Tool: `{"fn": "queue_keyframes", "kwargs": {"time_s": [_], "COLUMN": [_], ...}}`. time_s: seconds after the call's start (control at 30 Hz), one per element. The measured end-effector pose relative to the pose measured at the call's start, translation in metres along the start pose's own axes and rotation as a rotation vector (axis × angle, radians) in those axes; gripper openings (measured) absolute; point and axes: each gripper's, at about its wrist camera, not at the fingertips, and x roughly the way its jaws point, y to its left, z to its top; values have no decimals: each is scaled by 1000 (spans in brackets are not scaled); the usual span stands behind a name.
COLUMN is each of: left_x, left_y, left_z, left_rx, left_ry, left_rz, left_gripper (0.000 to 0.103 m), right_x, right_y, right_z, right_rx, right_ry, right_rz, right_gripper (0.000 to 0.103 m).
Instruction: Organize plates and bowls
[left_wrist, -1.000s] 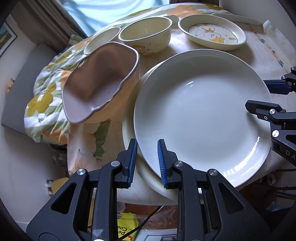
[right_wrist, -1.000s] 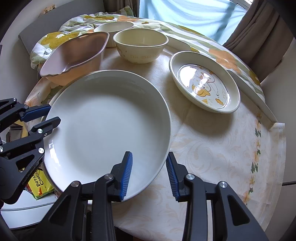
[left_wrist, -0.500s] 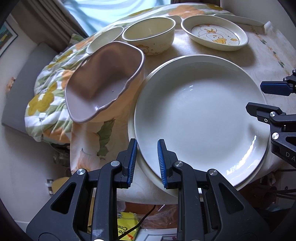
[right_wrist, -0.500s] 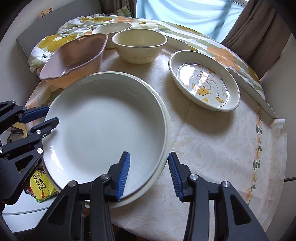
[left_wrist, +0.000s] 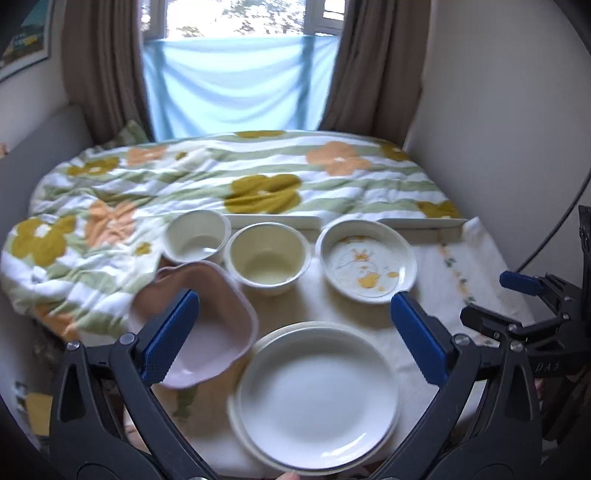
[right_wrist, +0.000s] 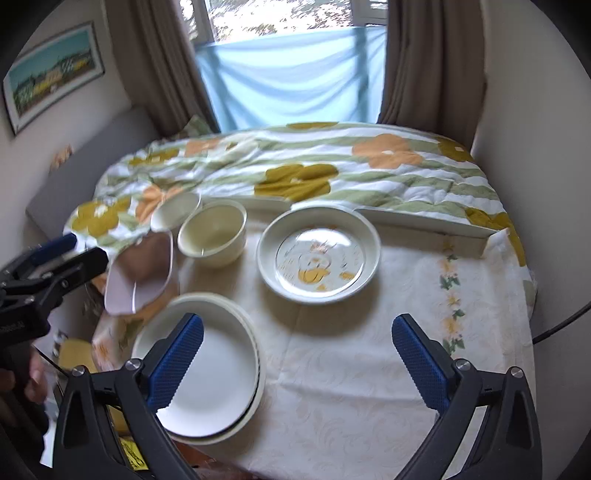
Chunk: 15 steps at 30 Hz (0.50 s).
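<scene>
A white plate (left_wrist: 317, 398) (right_wrist: 210, 373) lies stacked on a second cream plate at the table's near left edge. Behind it stand a pink irregular bowl (left_wrist: 207, 332) (right_wrist: 142, 275), a cream bowl (left_wrist: 267, 258) (right_wrist: 214, 232), a small white bowl (left_wrist: 195, 236) (right_wrist: 175, 210) and a duck-pattern dish (left_wrist: 367, 260) (right_wrist: 319, 253). My left gripper (left_wrist: 295, 339) is open and empty, raised above the stack. My right gripper (right_wrist: 297, 354) is open and empty above the tablecloth, right of the stack.
A floral quilt (left_wrist: 236, 177) covers the far half of the table, with a white tray edge (right_wrist: 424, 219) along it. Curtains and a window are behind. The table edge (right_wrist: 110, 332) falls off at the left by the pink bowl.
Both grippers let go of the white plate, opened wide and pulled back and up. The plate now rests on the cream plate.
</scene>
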Motion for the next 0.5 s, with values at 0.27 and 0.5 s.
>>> {"fn": "queue_keyframes", "kwargs": {"time_s": [0.27, 0.5], "left_x": [78, 150], "left_y": [-21, -33], "left_z": [14, -7], "left_rx": [-206, -359], "left_ry": [194, 311], "left_rz": [-122, -82], "left_gripper": [103, 87], "right_x": [5, 94], "right_y": [-61, -116], "right_z": [52, 80], "right_rx": [13, -22], "right_ry": [22, 235], "right_rz": [-78, 78], "right_gripper": [102, 95]}}
